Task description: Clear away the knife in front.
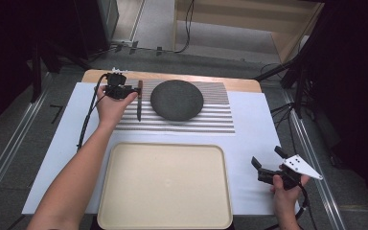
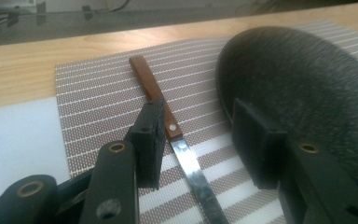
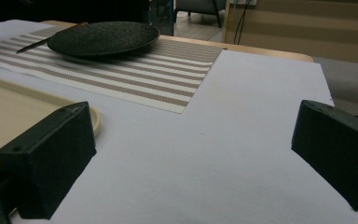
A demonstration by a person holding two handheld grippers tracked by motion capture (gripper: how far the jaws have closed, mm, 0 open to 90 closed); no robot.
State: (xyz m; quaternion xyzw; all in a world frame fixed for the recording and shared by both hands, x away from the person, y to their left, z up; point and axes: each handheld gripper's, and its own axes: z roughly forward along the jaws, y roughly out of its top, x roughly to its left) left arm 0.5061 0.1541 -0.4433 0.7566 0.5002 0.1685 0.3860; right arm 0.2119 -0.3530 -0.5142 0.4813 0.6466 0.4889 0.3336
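Note:
A knife [image 1: 139, 101] with a brown wooden handle [image 2: 150, 84] and a steel blade lies on the striped placemat [image 1: 211, 117], just left of a dark grey round plate [image 1: 176, 99]. My left gripper [image 1: 133, 91] is low over the knife and open. Its jaws straddle the knife in the left gripper view, around where handle meets blade. The left pad [image 2: 148, 135] sits right beside the handle and the other pad [image 2: 256, 140] stands well off, in front of the plate [image 2: 303, 79]. My right gripper [image 1: 267, 156] hovers open and empty over the white sheet at the near right.
A large cream tray [image 1: 165, 184] lies empty at the near middle, its rim [image 3: 91, 116] close to my right gripper's left jaw. A white sheet [image 1: 249, 129] covers the wooden table [image 1: 239, 85]. Cables and dark stands lie on the floor beyond.

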